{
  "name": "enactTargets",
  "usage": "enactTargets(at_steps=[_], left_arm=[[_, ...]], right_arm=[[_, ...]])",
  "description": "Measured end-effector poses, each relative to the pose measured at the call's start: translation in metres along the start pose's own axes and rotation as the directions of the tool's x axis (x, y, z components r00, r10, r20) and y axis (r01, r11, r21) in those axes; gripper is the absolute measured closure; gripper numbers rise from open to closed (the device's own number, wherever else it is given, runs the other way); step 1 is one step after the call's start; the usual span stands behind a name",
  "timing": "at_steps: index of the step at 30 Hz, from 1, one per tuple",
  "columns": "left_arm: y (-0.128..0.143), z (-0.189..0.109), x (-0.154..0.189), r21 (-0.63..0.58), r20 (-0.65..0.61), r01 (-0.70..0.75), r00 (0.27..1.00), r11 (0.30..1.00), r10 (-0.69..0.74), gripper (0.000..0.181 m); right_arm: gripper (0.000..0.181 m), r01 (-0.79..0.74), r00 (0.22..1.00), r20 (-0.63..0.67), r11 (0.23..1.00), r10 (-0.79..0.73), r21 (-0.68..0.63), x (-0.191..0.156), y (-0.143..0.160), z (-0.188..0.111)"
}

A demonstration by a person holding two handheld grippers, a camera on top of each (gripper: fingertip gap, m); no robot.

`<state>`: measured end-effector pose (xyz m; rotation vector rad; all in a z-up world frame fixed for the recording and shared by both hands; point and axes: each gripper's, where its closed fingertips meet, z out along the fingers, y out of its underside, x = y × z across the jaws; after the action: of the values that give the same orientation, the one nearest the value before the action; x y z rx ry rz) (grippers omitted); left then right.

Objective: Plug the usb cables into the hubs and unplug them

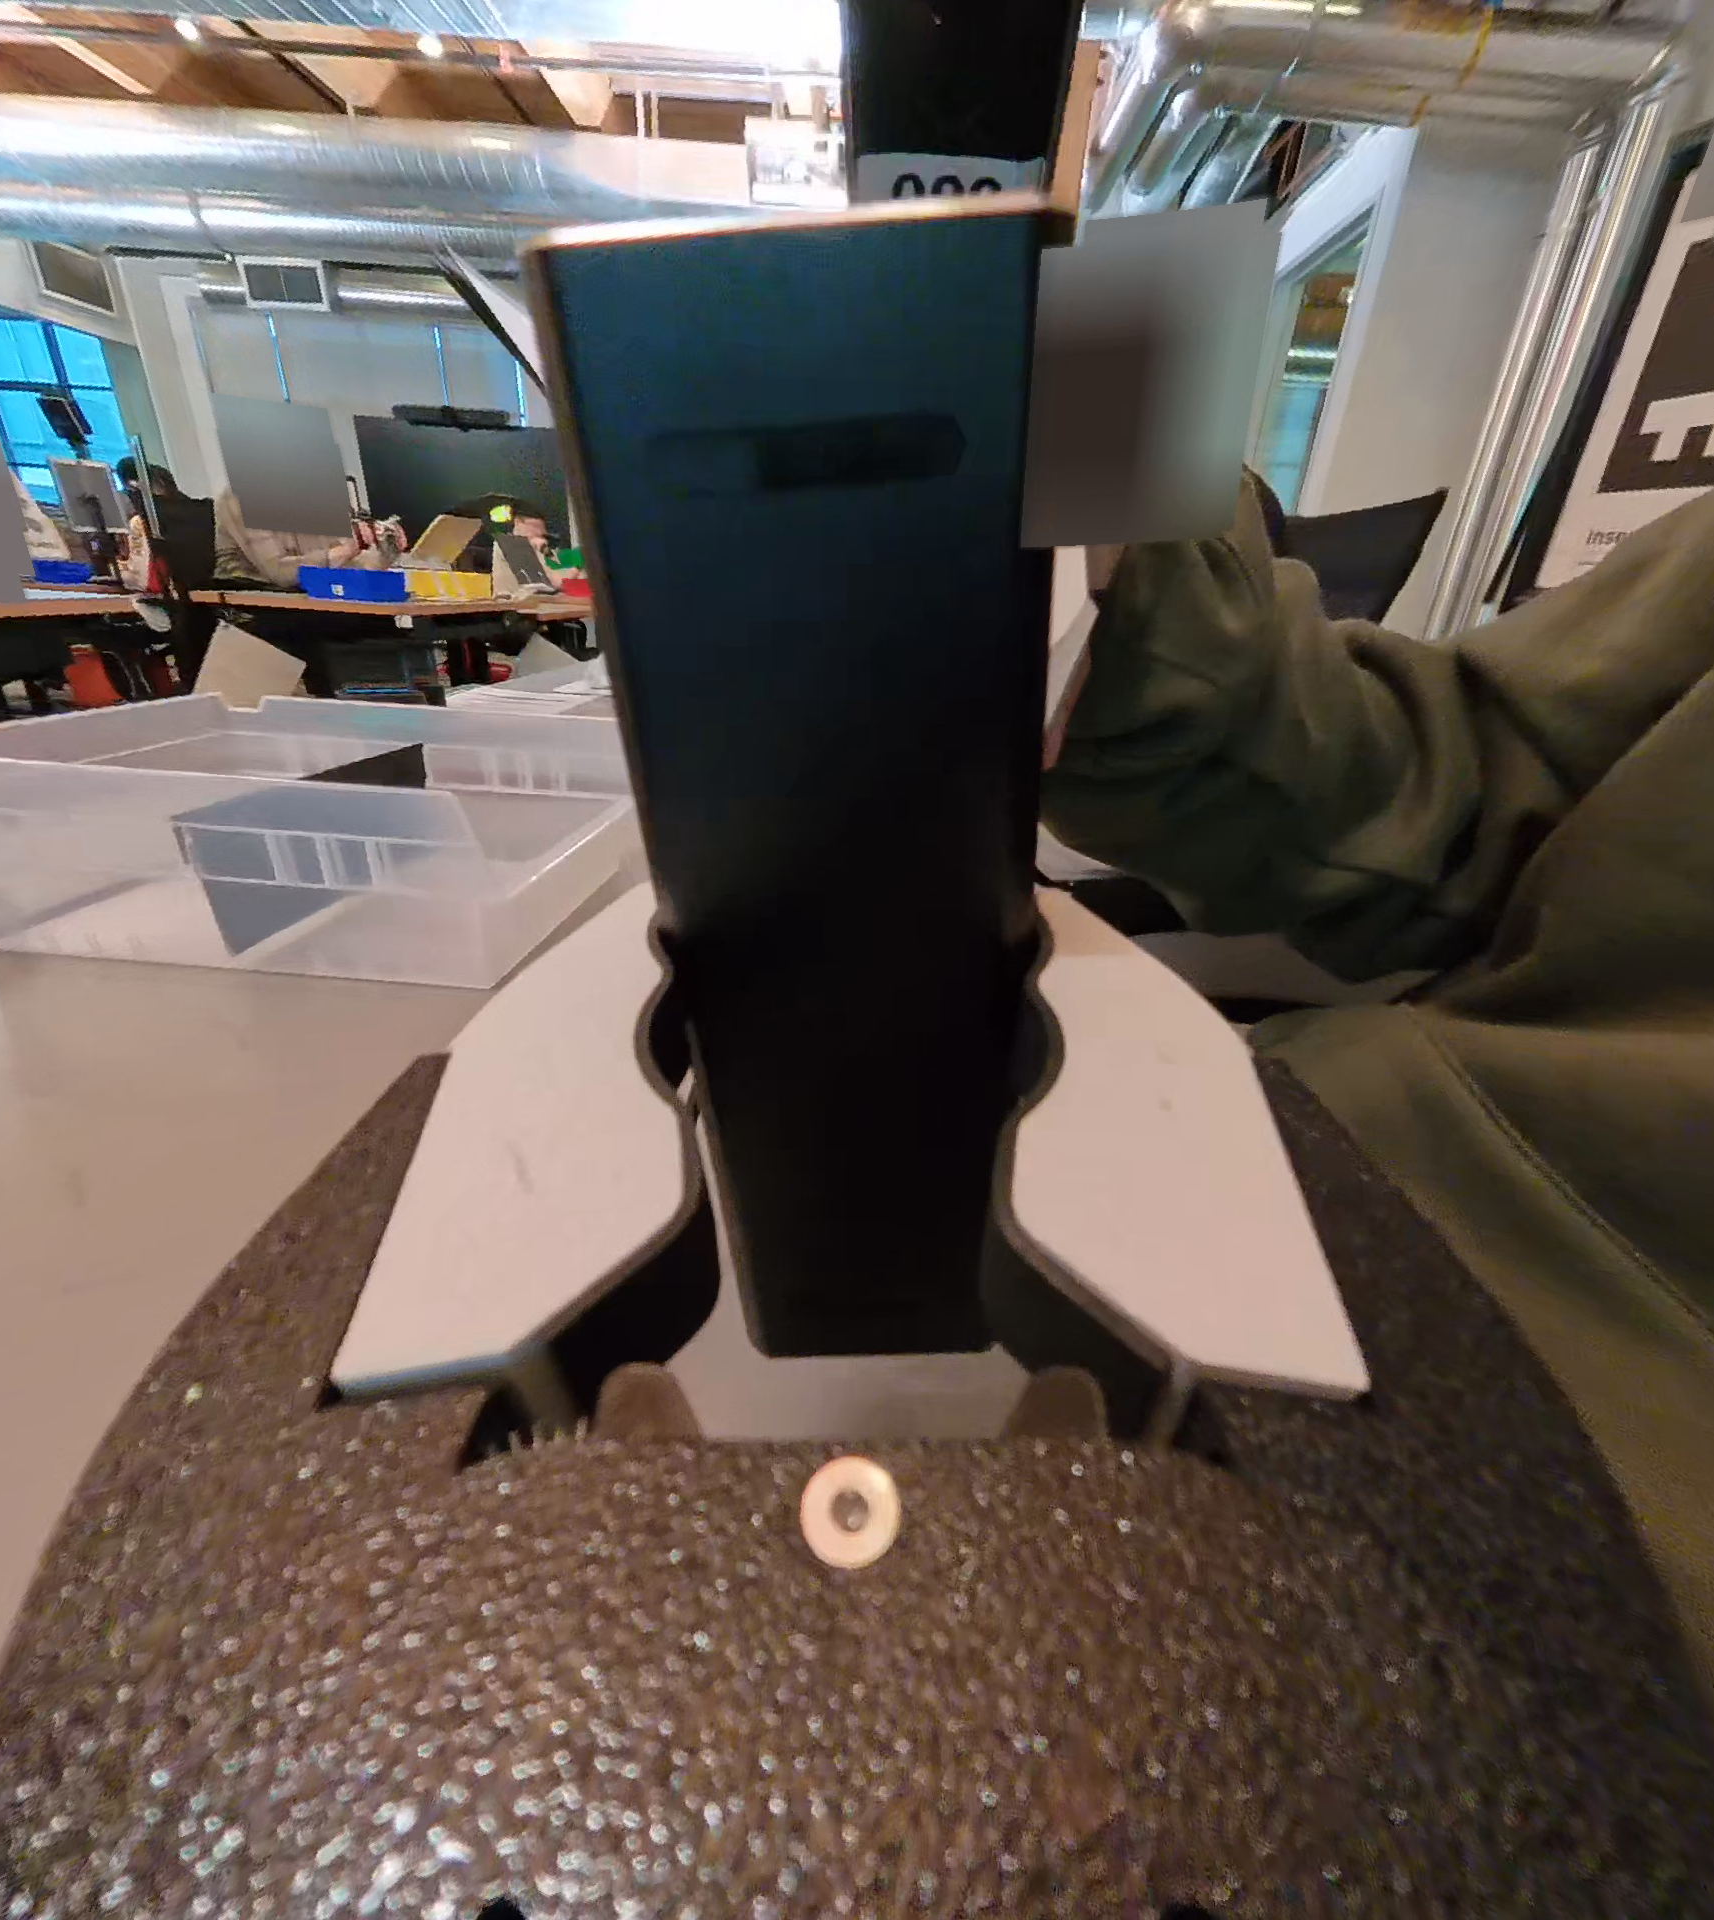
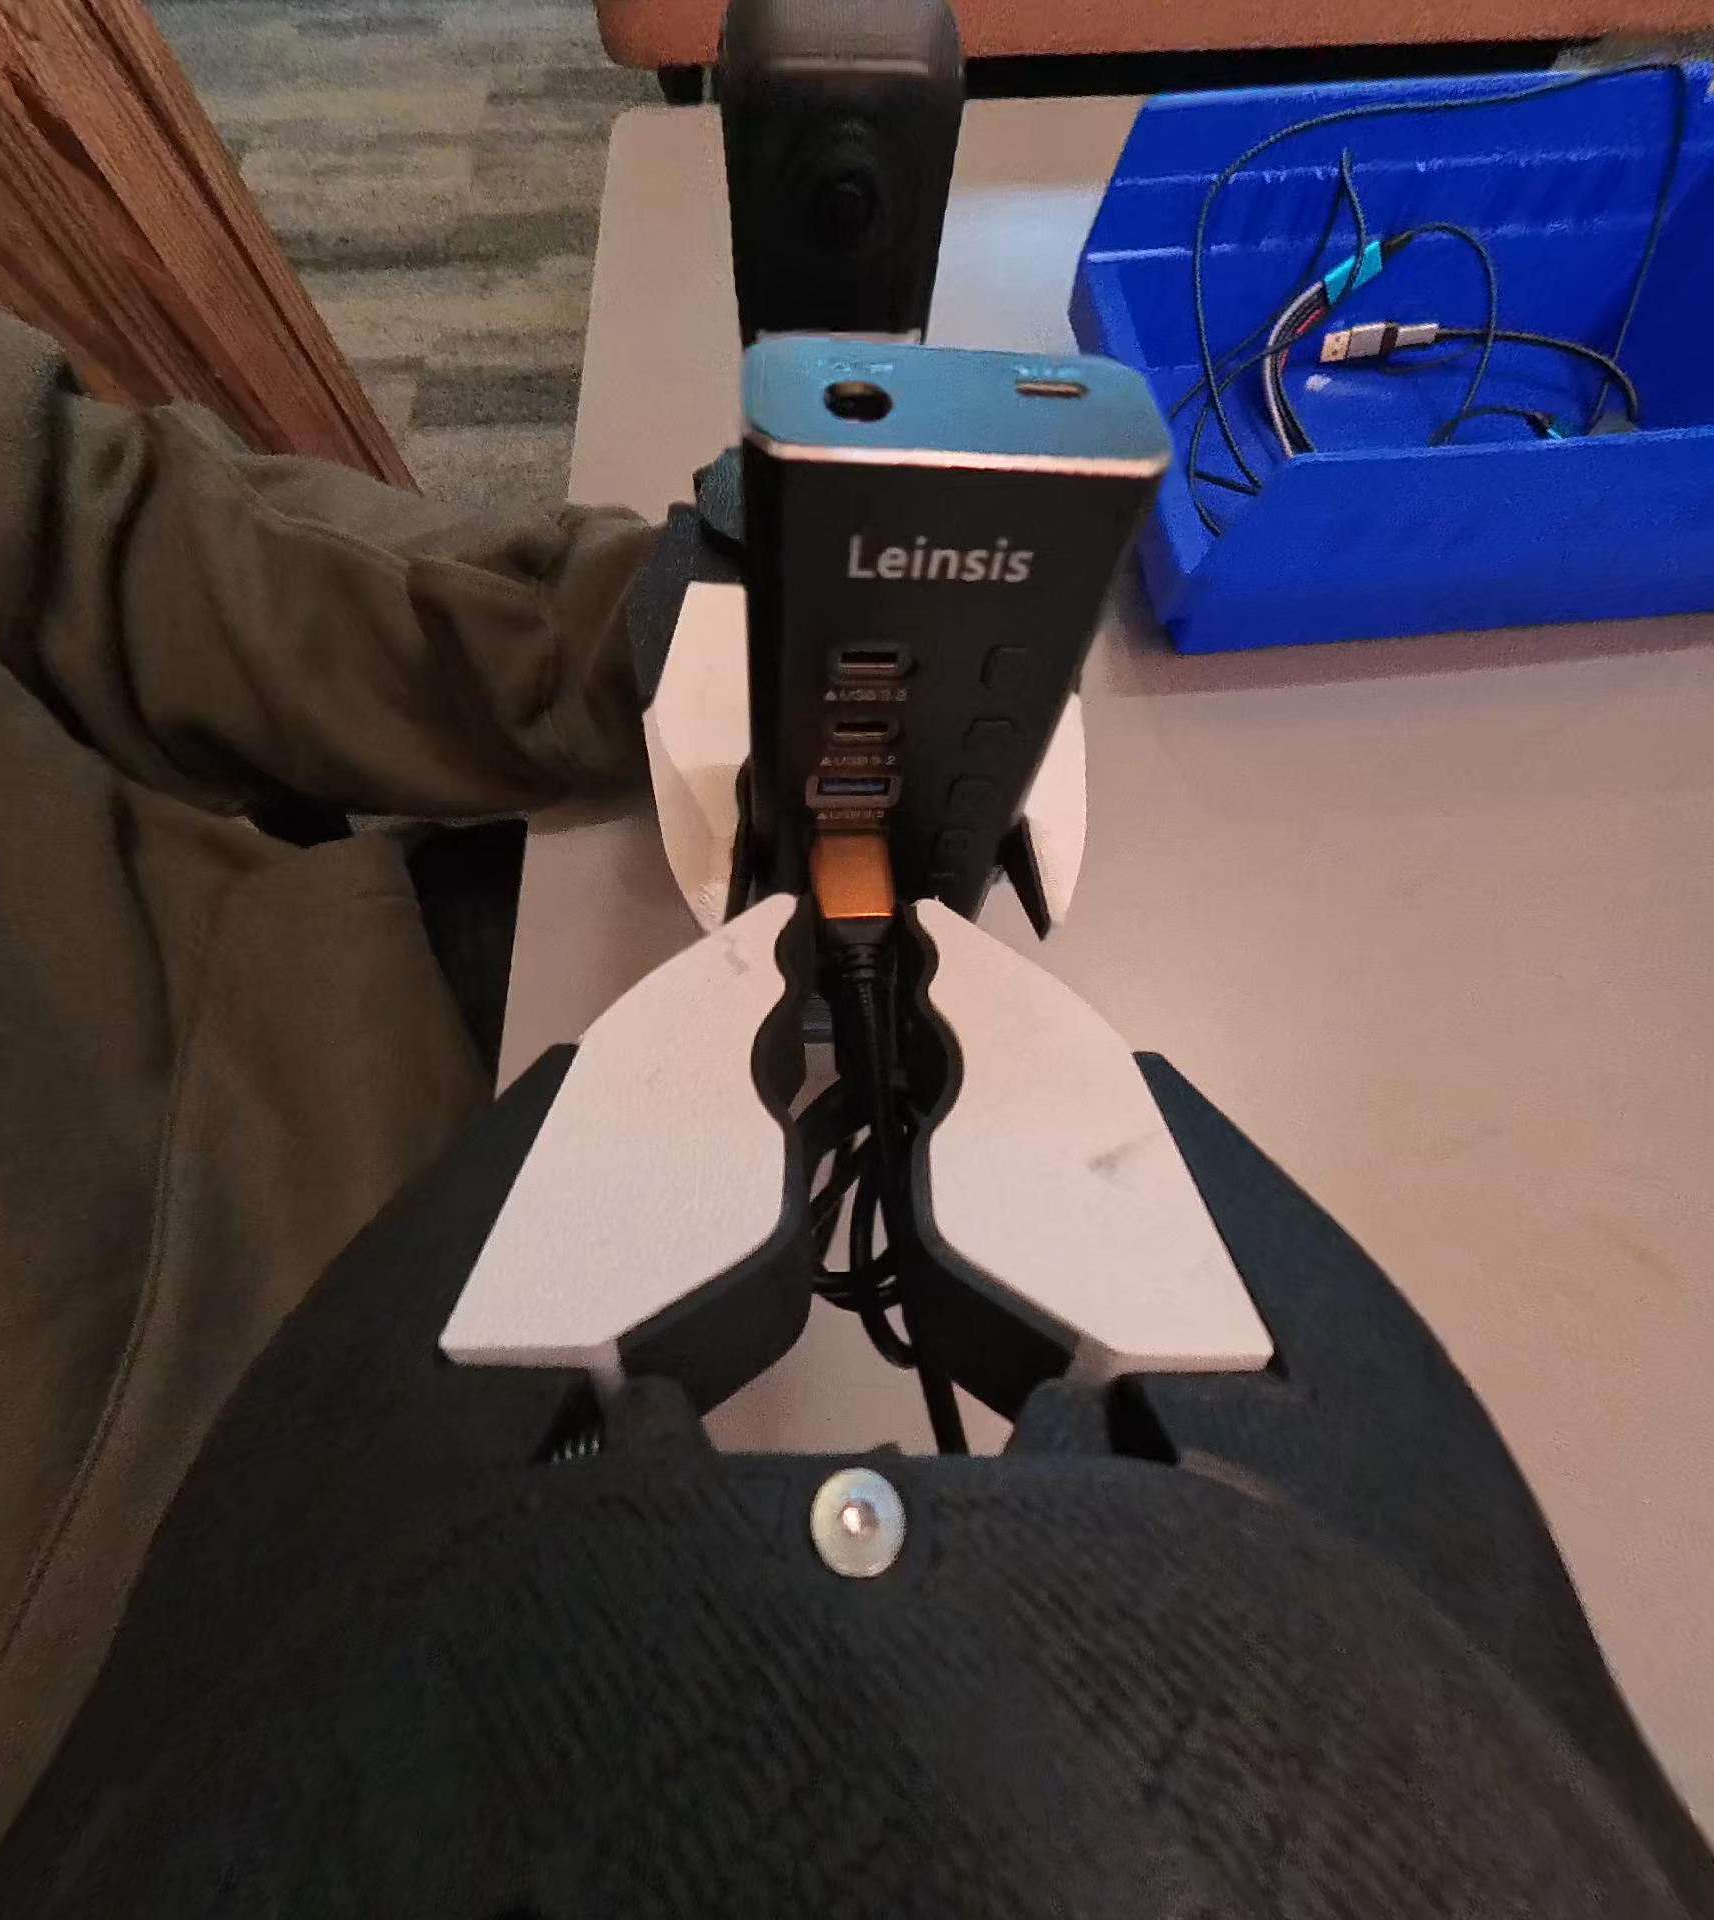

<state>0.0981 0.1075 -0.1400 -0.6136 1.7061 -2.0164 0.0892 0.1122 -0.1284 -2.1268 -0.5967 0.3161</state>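
While left tool (image 1: pixel 848 997) pinches hub (image 1: pixel 811 727), right tool (image 2: pixel 853 935) apparently grips orange plug (image 2: pixel 851 878) — blue bin (image 2: pixel 1455 561) holds cables (image 2: pixel 1352 343).

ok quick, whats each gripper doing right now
Left gripper: closed on the black usb hub, holding it upright.
Right gripper: closed around the black cable just behind its orange plug, which sits at the hub's port.

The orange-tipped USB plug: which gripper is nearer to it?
Right. The right gripper pinches the orange-tipped USB plug at the black hub; the left gripper clamps the hub body.
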Motion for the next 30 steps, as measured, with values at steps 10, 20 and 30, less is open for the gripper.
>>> enactTargets(at_steps=[10, 20, 30], left_arm=[[-0.002, 0.000, -0.001, -0.024, 0.025, -0.006, 1.000, 1.000, 0.007, 0.122], [0.002, -0.001, -0.007, -0.053, 0.066, -0.016, 0.998, 0.998, 0.020, 0.122], [-0.002, -0.005, -0.013, 0.008, 0.103, -0.052, 0.993, 0.999, 0.051, 0.121]], right_arm=[[0.167, 0.034, 0.999, -0.021, 0.999, -0.035, -0.041, 0.001, 0.001, -0.002], [0.167, 0.016, 0.999, -0.031, 0.997, -0.019, -0.073, 0.005, 0.004, -0.002], [0.167, 0.015, 1.000, -0.010, 0.994, -0.016, -0.113, 0.010, 0.008, 0.000]])
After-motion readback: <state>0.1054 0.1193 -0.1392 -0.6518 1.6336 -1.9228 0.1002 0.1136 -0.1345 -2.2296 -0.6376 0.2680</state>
